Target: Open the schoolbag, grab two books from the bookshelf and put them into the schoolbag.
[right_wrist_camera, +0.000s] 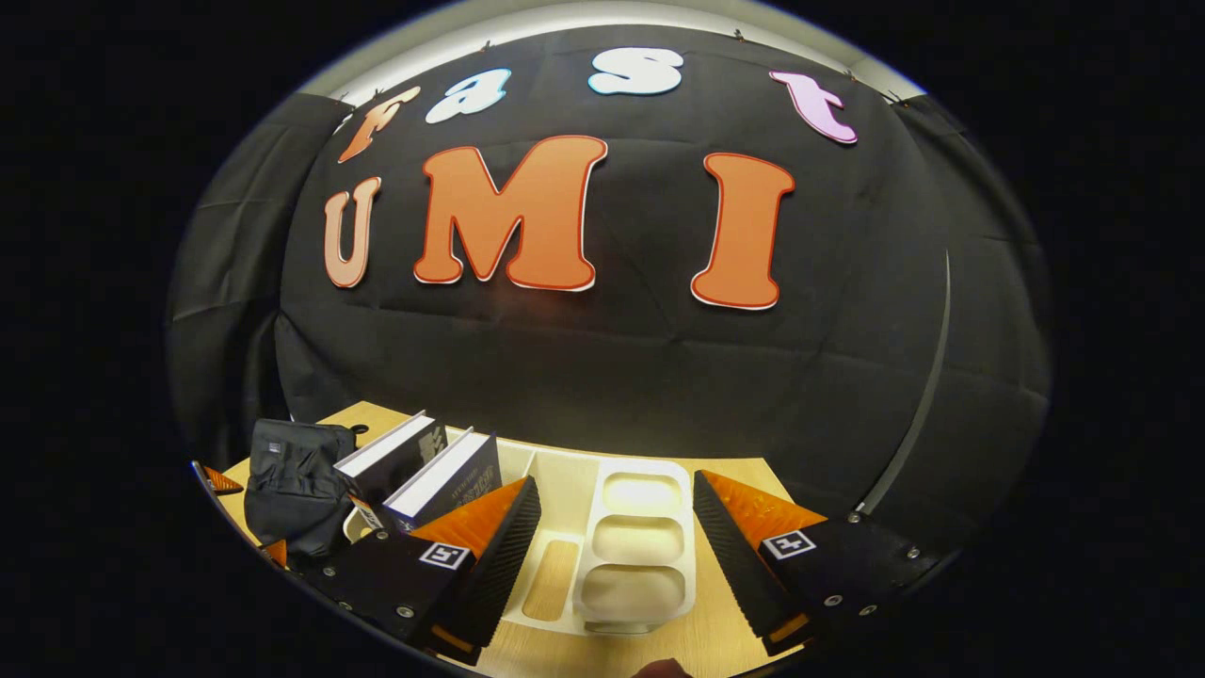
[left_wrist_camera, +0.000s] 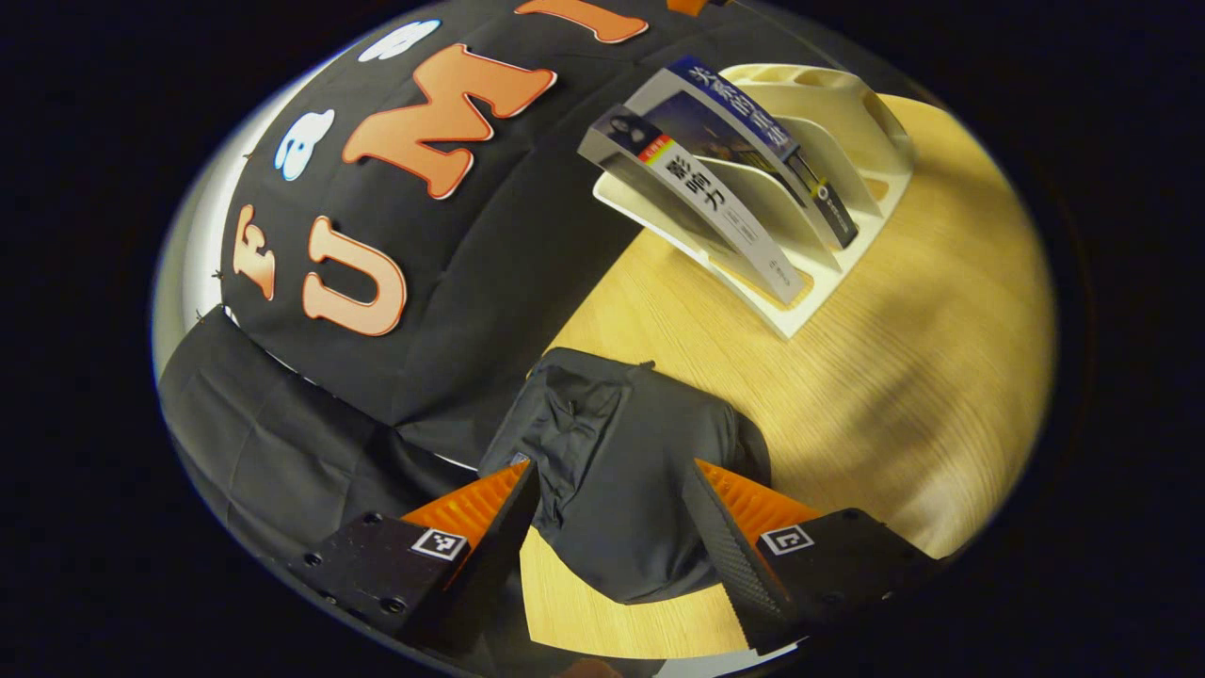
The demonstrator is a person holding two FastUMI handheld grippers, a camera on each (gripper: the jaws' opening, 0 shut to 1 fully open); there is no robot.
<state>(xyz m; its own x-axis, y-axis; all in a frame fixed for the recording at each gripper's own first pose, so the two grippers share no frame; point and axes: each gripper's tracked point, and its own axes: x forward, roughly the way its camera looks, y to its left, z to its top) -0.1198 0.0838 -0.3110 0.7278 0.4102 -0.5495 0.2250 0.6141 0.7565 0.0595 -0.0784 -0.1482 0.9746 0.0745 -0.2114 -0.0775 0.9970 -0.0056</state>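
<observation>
A black schoolbag [left_wrist_camera: 621, 471] stands on the wooden table [left_wrist_camera: 894, 395], directly ahead of my left gripper [left_wrist_camera: 617, 523]. That gripper is open, its fingers on either side of the bag's lower part, not pressing it. Two books [left_wrist_camera: 715, 179] lean in a white bookshelf rack [left_wrist_camera: 847, 122] farther back on the table. In the right gripper view my right gripper [right_wrist_camera: 617, 556] is open above the white rack [right_wrist_camera: 635, 546], with the two books [right_wrist_camera: 428, 471] to its left and the schoolbag [right_wrist_camera: 292, 480] beyond them. The tips of the left gripper [right_wrist_camera: 240, 513] peek out beside the bag.
The booth's black cloth wall [right_wrist_camera: 612, 358] runs close behind the rack and bag. Bare wooden tabletop [left_wrist_camera: 941, 311] stretches to the right of the rack in the left gripper view. The rack's end holds three round cup-like slots [right_wrist_camera: 635, 537].
</observation>
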